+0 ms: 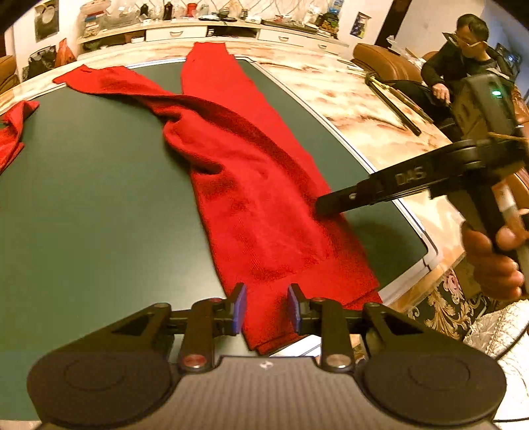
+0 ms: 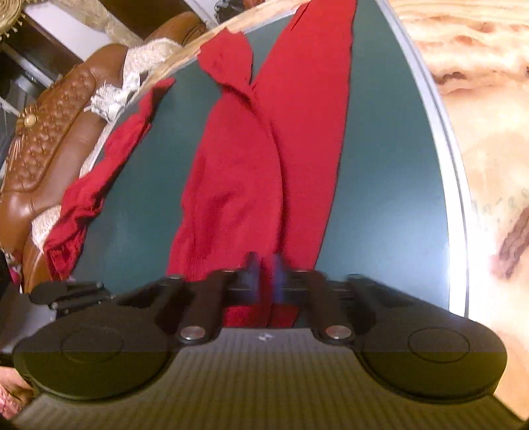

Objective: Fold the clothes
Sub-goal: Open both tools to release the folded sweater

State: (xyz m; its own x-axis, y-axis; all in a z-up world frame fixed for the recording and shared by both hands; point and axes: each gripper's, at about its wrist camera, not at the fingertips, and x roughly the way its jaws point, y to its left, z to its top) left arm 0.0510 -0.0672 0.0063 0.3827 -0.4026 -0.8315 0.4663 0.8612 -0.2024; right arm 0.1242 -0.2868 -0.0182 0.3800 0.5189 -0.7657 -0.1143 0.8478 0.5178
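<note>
Red knit garment [image 1: 261,205] lies lengthwise on our green bench [image 1: 92,198]. Our left tool [image 1: 266,309] hovers level, open over its hem; our right tool [image 2: 266,276], angled down, pinches its edge.

One marking is legible: the raised letters "DAS" on the black arm of the right gripper [image 1: 322,206], seen in the left wrist view well to the right of the left gripper's jaws and above them. The posters on the far wall [image 1: 360,24], far ahead of those jaws, are too small to read. The right wrist view shows no readable text.
</note>
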